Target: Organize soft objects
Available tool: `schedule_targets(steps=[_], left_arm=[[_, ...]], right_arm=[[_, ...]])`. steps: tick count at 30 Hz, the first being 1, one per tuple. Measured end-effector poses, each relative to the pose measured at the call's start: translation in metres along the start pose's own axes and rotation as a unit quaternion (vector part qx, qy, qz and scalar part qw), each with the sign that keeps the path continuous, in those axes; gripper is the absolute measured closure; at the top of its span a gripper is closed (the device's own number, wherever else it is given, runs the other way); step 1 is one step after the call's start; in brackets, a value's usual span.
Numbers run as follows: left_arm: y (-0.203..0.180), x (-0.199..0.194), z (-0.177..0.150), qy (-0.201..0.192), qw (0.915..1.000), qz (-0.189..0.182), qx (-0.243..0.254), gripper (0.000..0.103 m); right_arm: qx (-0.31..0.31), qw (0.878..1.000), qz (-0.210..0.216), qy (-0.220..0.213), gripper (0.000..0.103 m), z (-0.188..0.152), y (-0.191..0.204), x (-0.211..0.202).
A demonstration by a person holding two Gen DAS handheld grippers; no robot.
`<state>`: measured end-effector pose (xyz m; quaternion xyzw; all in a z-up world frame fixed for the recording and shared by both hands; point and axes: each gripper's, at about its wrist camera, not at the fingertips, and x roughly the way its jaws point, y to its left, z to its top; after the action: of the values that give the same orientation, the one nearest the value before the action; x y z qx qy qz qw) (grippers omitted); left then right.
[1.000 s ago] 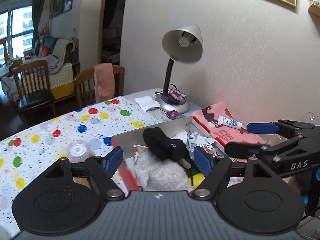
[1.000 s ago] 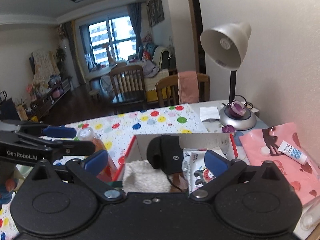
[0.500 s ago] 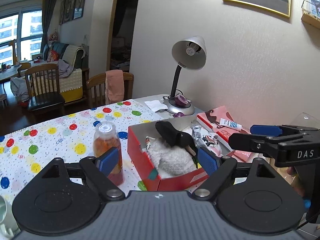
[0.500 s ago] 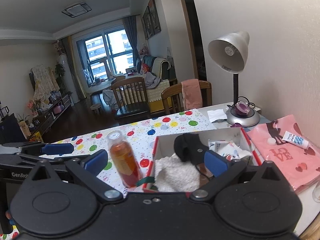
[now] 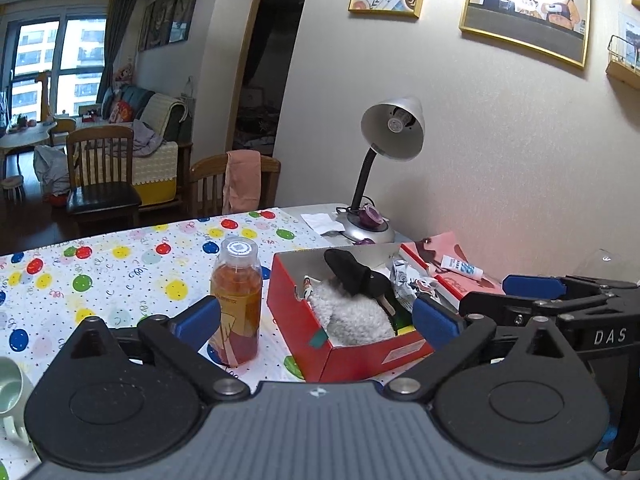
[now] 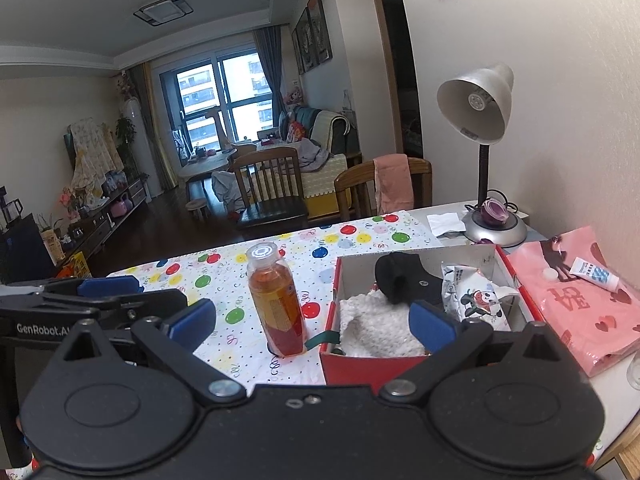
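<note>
Flanking red box (image 5: 344, 344), bottle (image 5: 237, 300), tools spread

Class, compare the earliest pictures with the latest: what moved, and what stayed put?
Both open grippers, left and right, pulled back and up from the red cardboard box, empty. The box's contents and the orange drink bottle beside it stayed put.

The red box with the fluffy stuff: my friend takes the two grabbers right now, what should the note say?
Left tool: open, empty, held back from the table.
Right tool: open, empty, beside it.
Red box: holds the white fluffy cloth, black soft item and cartoon tissue pack.
Juice bottle stands left of the box.
Pink bag with a small tube lies right of it, outside.
Left: probably only that bag, if it counts.
</note>
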<state>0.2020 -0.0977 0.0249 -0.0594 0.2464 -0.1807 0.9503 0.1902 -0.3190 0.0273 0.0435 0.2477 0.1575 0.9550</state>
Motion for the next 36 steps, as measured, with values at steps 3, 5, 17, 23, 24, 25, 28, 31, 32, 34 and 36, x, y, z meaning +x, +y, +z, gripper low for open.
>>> schedule_targets(steps=[3,5,17,23,24,25,28,31,32,34,36], left_arm=[[-0.002,-0.005,-0.002,-0.007,1.0000,0.003,0.004,0.000],[-0.003,-0.009,-0.002,-0.010,0.9999,0.003,0.006,0.000],[-0.008,-0.019,-0.007,-0.015,0.9998,0.004,0.013,0.000],[-0.009,-0.024,-0.009,-0.013,0.9998,0.011,0.009,0.000],[-0.010,-0.024,-0.009,-0.013,0.9998,0.013,0.011,0.000],[-0.010,-0.025,-0.010,-0.013,0.9997,0.015,0.011,0.000],[-0.011,-0.026,-0.009,-0.013,0.9996,0.020,0.014,0.000],[-0.012,-0.028,-0.010,-0.014,0.9995,0.025,0.015,0.000],[-0.013,-0.029,-0.010,-0.015,0.9995,0.026,0.014,0.000],[-0.012,-0.030,-0.011,-0.014,0.9995,0.025,0.009,0.000],[-0.011,-0.031,-0.011,-0.014,0.9996,0.023,0.004,0.000]], right_arm=[[-0.003,1.000,-0.001,-0.001,0.000,-0.001,0.002,-0.002],[-0.004,1.000,-0.004,-0.003,0.000,-0.002,0.003,-0.003],[-0.005,1.000,-0.007,-0.003,0.000,-0.006,0.005,-0.010],[-0.004,1.000,-0.004,-0.004,0.000,-0.007,0.007,-0.013],[-0.005,1.000,-0.004,-0.004,0.000,-0.007,0.007,-0.013],[-0.005,1.000,-0.003,-0.003,0.000,-0.007,0.006,-0.013],[-0.004,1.000,-0.002,-0.003,0.000,-0.008,0.007,-0.014],[-0.004,1.000,0.000,-0.003,0.000,-0.009,0.008,-0.015],[-0.003,1.000,0.000,-0.003,0.000,-0.010,0.009,-0.016],[-0.001,1.000,0.003,-0.004,0.000,-0.010,0.009,-0.017],[-0.001,1.000,0.004,-0.006,0.000,-0.011,0.010,-0.018]])
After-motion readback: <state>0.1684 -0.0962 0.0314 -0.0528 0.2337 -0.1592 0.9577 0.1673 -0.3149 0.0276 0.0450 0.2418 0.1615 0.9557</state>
